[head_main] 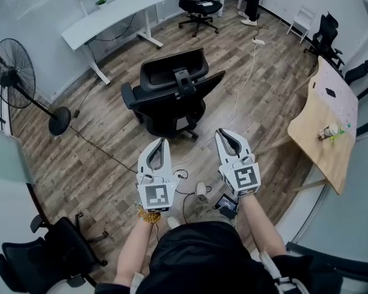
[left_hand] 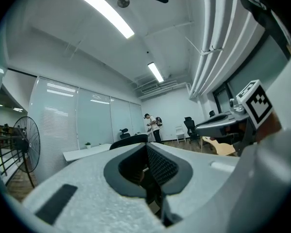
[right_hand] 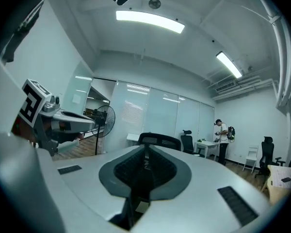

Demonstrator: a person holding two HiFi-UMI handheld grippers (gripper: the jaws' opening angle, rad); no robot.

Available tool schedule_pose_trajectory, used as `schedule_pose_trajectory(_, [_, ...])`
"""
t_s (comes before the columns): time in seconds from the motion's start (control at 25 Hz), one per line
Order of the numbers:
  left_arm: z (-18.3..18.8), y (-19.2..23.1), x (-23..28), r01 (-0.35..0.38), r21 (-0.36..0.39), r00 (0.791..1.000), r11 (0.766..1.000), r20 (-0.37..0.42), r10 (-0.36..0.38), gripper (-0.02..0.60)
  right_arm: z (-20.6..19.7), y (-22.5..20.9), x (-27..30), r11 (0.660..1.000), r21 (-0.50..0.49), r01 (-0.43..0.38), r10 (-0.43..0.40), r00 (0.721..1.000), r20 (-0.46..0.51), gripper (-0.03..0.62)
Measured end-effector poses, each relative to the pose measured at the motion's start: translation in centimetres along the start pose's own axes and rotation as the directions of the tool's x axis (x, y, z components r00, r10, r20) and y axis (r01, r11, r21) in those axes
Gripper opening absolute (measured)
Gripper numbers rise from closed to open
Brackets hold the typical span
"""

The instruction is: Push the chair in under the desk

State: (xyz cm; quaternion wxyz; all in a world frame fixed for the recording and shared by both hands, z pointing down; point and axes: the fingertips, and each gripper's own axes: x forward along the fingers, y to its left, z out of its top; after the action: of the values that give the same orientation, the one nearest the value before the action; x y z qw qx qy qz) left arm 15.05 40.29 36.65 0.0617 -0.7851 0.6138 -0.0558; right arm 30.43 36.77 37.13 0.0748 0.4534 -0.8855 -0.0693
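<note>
Left jaws: we hold the left gripper level with its jaws clenched and nothing between them.
Right jaws: the right gripper is also level, and its jaws look closed at the tip and empty.
Grippers: in the head view we see the left gripper and the right gripper side by side, both aimed at the chair and apart from it.
Chair: the black mesh-backed office chair on castors stands on the brown wood-plank floor, just ahead of our jaws. From above we cannot tell for certain which way it faces.
Desk: the long white desk with white legs stands by the far wall, well apart from the chair, with bare floor between them.
Left side: a black pedestal fan stands near the wall.
Right side: a pale wooden table carries a few small items.
Floor: thin cables trail past the chair.
Far end: a person stands beyond another black chair.
</note>
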Motion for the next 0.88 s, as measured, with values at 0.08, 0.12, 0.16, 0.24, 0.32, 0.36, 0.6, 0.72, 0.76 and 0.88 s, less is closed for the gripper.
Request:
schedule_pose_trajectory(0.08, [-0.1, 0.1, 1.0, -0.004, 0.017, 1.0, 1.0, -0.003, 0.005, 0.009, -0.3, -1.0, 0.8, 1.0, -0.013, -0.016, 0.016, 1.0, 0.002, 0.028])
schedule_pose_trajectory(0.12, [-0.3, 0.2, 1.5, -0.007, 0.023, 1.0, 1.0, -0.007, 0.007, 0.011, -0.4, -1.5, 1.3, 0.999, -0.021, -0.026, 0.026, 1.0, 0.002, 0.028])
schedule_pose_trajectory(0.16, [-0.4, 0.2, 2.0, -0.01, 0.027, 1.0, 1.0, -0.013, 0.01, 0.011, -0.6, -1.9, 1.7, 0.999, -0.029, -0.037, 0.037, 0.999, 0.0, 0.028])
schedule_pose_trajectory(0.24, [-0.8, 0.3, 2.9, -0.008, 0.044, 1.0, 0.999, -0.022, 0.009, 0.011, -1.0, -2.7, 2.6, 0.997, -0.045, -0.059, 0.059, 0.998, -0.006, 0.029])
schedule_pose_trajectory(0.32, [-1.3, 0.4, 3.8, -0.01, 0.055, 0.999, 0.998, -0.037, 0.012, 0.011, -1.5, -3.4, 3.5, 0.995, -0.057, -0.081, 0.08, 0.997, -0.016, 0.029])
schedule_pose_trajectory(0.36, [-1.5, 0.4, 4.2, -0.014, 0.056, 0.999, 0.998, -0.047, 0.017, 0.011, -1.8, -3.8, 3.9, 0.994, -0.061, -0.094, 0.093, 0.995, -0.022, 0.031])
schedule_pose_trajectory(0.6, [-3.1, 0.4, 6.1, -0.048, 0.07, 0.994, 0.996, -0.096, 0.055, 0.011, -3.2, -6.7, 6.1, 0.984, -0.077, -0.164, 0.161, 0.986, -0.041, 0.037])
schedule_pose_trajectory(0.72, [-4.2, 0.6, 7.1, -0.056, 0.079, 0.991, 0.995, -0.118, 0.065, 0.011, -4.2, -8.2, 7.4, 0.974, -0.095, -0.205, 0.201, 0.978, -0.05, 0.041])
schedule_pose_trajectory(0.76, [-4.5, 0.7, 7.4, -0.062, 0.083, 0.989, 0.995, -0.128, 0.073, 0.011, -4.5, -8.7, 7.8, 0.971, -0.098, -0.218, 0.214, 0.976, -0.051, 0.041])
schedule_pose_trajectory(0.88, [-4.8, 0.7, 8.1, -0.087, 0.098, 0.984, 0.991, -0.149, 0.101, 0.011, -5.9, -10.4, 9.0, 0.956, -0.121, -0.267, 0.26, 0.963, -0.07, 0.043])
